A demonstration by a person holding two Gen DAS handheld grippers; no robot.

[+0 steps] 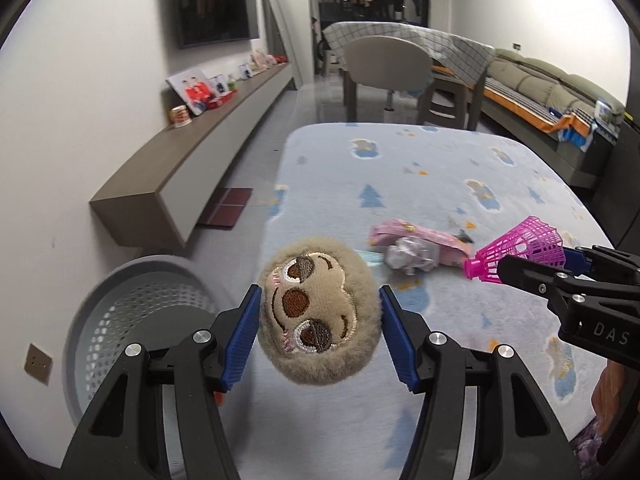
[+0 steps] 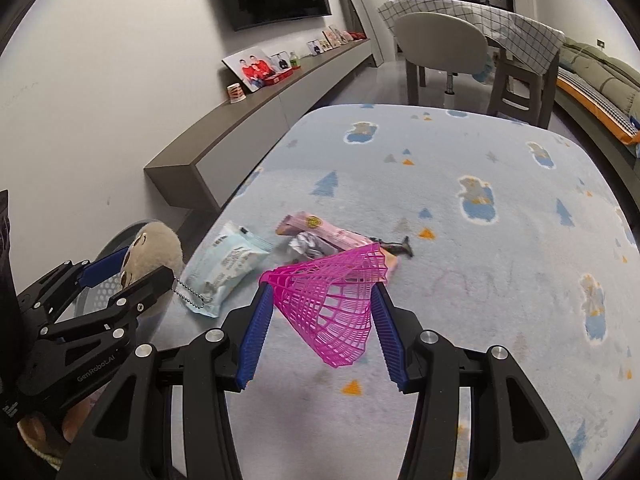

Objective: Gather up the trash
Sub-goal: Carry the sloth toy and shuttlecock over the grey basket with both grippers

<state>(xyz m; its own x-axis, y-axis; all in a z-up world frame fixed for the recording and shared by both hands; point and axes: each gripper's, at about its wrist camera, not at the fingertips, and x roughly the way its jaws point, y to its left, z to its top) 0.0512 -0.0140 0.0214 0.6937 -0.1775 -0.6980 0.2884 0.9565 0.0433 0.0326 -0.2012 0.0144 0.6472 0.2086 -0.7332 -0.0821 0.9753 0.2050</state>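
Note:
My left gripper (image 1: 320,293) is shut on a round tan plush sloth toy (image 1: 318,316), held in the air beside the grey perforated basket (image 1: 132,312). My right gripper (image 2: 322,290) is shut on a pink plastic shuttlecock (image 2: 332,304), lifted off the pale blue rug (image 2: 460,280). On the rug lie a pink wrapper (image 2: 332,234), a crumpled foil ball (image 2: 306,246) and a pale blue snack packet (image 2: 228,268). The right wrist view shows the left gripper (image 2: 142,266) with the plush (image 2: 154,244) and its bead chain. The left wrist view shows the right gripper (image 1: 536,258) with the shuttlecock (image 1: 524,248).
A long low wall cabinet (image 1: 192,160) with photo frames and a cup runs along the left wall. A beige chair (image 1: 388,64) and a table with a checked cloth (image 1: 432,44) stand beyond the rug. A sofa (image 1: 552,96) lines the right side.

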